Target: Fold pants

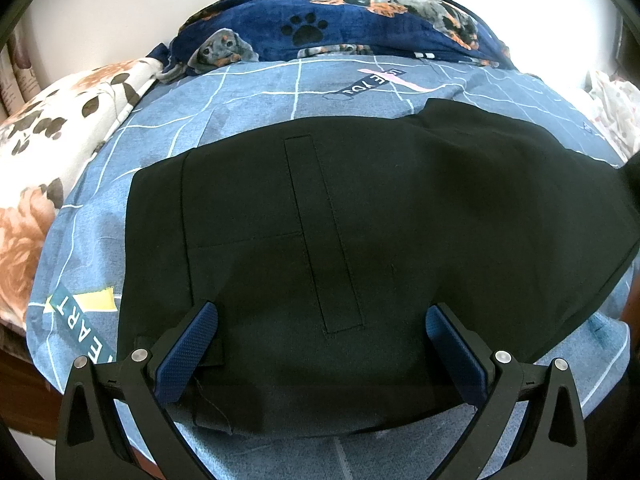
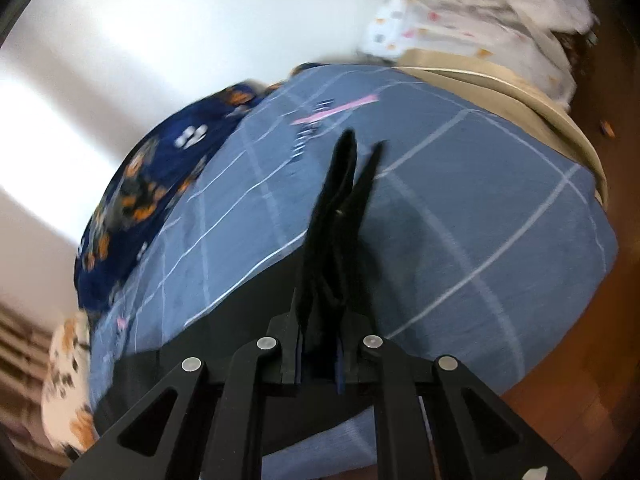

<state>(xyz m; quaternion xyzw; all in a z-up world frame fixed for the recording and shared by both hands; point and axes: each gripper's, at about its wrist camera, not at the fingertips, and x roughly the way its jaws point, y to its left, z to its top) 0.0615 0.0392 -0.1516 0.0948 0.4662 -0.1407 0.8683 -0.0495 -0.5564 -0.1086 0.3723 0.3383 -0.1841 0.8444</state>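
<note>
Black pants (image 1: 360, 220) lie spread on a blue checked bed cover (image 1: 240, 92), back pocket seam facing up. My left gripper (image 1: 320, 320) is open, its blue pads (image 1: 188, 356) hovering just above the near part of the pants, holding nothing. In the right wrist view, which is blurred, my right gripper (image 2: 320, 344) is shut on a bunched fold of the black pants (image 2: 340, 216), lifted above the bed cover (image 2: 460, 220). More black cloth lies below the gripper at the lower left.
A navy dog-print blanket (image 1: 340, 20) lies at the far side of the bed. A floral pillow (image 1: 52, 140) is at the left. White patterned cloth (image 2: 480, 20) and a beige edge (image 2: 520, 92) lie at the right. Wooden floor (image 2: 580, 360) borders the bed.
</note>
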